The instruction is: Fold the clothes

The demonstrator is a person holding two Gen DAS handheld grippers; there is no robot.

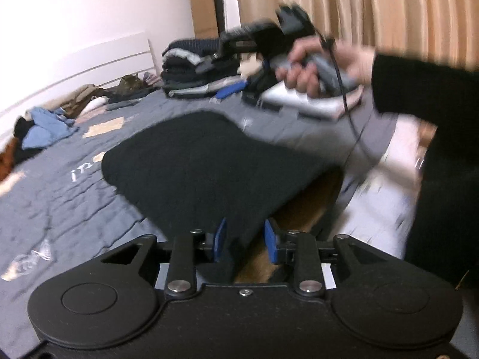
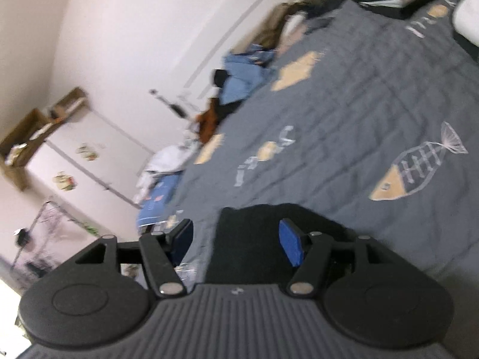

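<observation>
Left wrist view: left gripper jaws parted, corner of black garment between blue pads; pad contact unclear. Garment folded flat, dark slab on grey bedspread, near edge overhanging bed. Only here: person's hand holding right gripper, blurred; folded stack behind.

Right wrist view: right gripper jaws spread wide, nothing pinched; garment edge below, mostly cut off. Motion blur. Only here: fish print, unfolded clothes along wall.

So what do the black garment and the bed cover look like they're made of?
Black garment: seemingly a thick, matte knit or fleece; it reflects nothing and lies in a soft slab, though blur hides the weave. Bed cover: probably quilted cotton, matte grey, with stitched ridges and printed fish.
</observation>
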